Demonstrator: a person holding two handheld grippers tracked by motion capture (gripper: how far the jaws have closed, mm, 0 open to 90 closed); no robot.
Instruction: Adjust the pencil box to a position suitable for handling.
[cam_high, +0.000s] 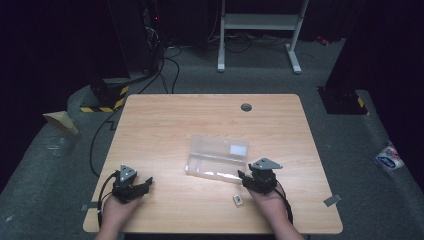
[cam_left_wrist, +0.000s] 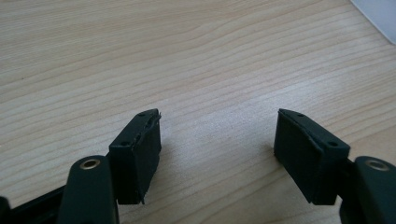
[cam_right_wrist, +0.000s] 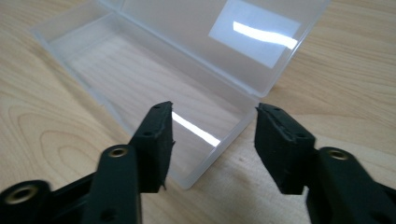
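A clear plastic box (cam_high: 217, 158) lies open a little right of the middle of the wooden tabletop (cam_high: 165, 120), its lid (cam_right_wrist: 219, 37) tipped back toward the far edge. A white label (cam_right_wrist: 254, 29) sits on the lid. In the right gripper view the tray of the box is bare, with the wood grain showing through its floor.

The right tongs (cam_high: 246, 177) sit just beside the box's near right corner, close to the tabletop's near edge. Their jaws stand apart with nothing between them; in the right gripper view the corner of the box lies just ahead of the tips, and the pads do not press on it.

A small white block (cam_high: 238, 200) lies on the tabletop near the near edge, just left of the right hand (cam_high: 270, 200) and apart from the box.

The left tongs (cam_high: 145, 184) rest near the tabletop's near left corner, well apart from the box. Their jaws stand wide open over bare wood, holding nothing. A grey round cap (cam_high: 246, 107) sits in the tabletop near the far edge.
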